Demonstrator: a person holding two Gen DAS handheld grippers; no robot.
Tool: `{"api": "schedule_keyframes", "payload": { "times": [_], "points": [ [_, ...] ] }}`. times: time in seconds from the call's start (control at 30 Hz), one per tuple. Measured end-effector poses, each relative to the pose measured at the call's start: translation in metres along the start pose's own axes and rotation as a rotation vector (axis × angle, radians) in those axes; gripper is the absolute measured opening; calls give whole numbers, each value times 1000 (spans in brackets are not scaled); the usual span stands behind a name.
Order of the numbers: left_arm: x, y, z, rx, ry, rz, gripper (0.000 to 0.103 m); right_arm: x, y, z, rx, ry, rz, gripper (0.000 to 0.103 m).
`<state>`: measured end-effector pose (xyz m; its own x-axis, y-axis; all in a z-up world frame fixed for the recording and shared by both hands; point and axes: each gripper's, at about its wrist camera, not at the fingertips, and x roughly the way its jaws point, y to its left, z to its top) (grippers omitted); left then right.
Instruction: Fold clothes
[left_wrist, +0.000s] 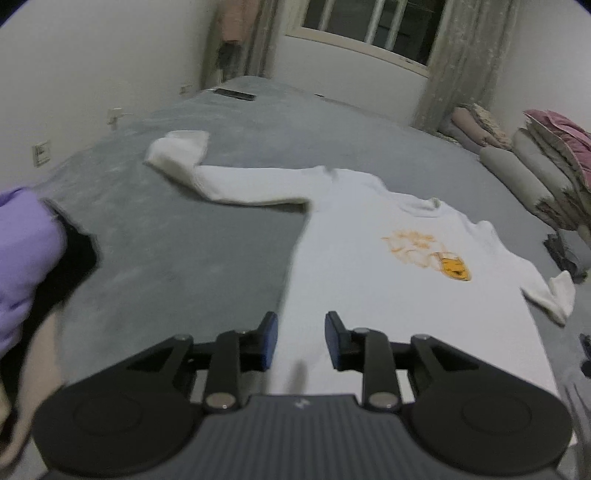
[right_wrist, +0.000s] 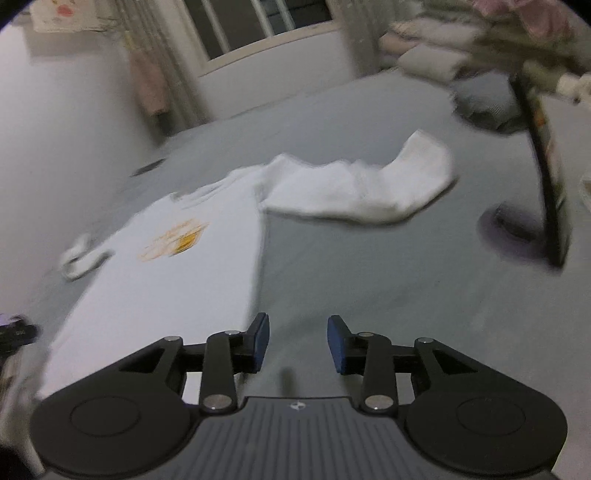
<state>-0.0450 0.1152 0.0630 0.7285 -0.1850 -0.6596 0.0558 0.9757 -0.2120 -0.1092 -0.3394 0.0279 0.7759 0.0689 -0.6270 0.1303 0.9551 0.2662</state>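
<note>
White sweatshirt (left_wrist: 369, 280): flat on grey bed (left_wrist: 166, 266), hem near, collar far. Left gripper (left_wrist: 301, 341) over left hem, right gripper (right_wrist: 298, 343) beside right hem; both spread, empty.

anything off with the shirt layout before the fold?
The white long-sleeved shirt with an orange print lies flat on the grey bedspread, but its sleeves differ: one stretches out with a bent cuff end, the other is bunched near the body. No damage or spills visible.

A white long-sleeved shirt (left_wrist: 369, 258) with an orange print on its chest lies on a grey bedspread (left_wrist: 177, 251); both grippers' pads (left_wrist: 269, 341) are blue on black fingers, and a lilac sleeve (left_wrist: 22, 251) shows at near left
</note>
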Motion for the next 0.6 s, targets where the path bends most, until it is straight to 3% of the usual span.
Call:
{"api": "schedule_keyframes", "payload": {
  "times": [0.13, 0.3, 0.43, 0.53, 0.57, 0.6],
  "points": [
    [28, -29, 11, 42, 29, -74, 30, 28, -6, 28, -38, -23, -45, 34],
    [80, -60, 29, 47, 63, -146, 31, 69, -14, 78, -99, -85, -175, 34],
    [124, -77, 27, 84, 68, -156, 33, 106, -19, 108, -157, -61, -244, 34],
    [133, -84, 11, 183, 35, -128, 34, 141, -15, 110, -281, 25, -275, 33],
    [131, -85, 10, 195, 32, -124, 34, 147, -13, 108, -317, 43, -277, 18],
    [130, -85, 11, 192, 30, -125, 35, 152, -12, 106, -348, 59, -279, 9]
  ]
}}
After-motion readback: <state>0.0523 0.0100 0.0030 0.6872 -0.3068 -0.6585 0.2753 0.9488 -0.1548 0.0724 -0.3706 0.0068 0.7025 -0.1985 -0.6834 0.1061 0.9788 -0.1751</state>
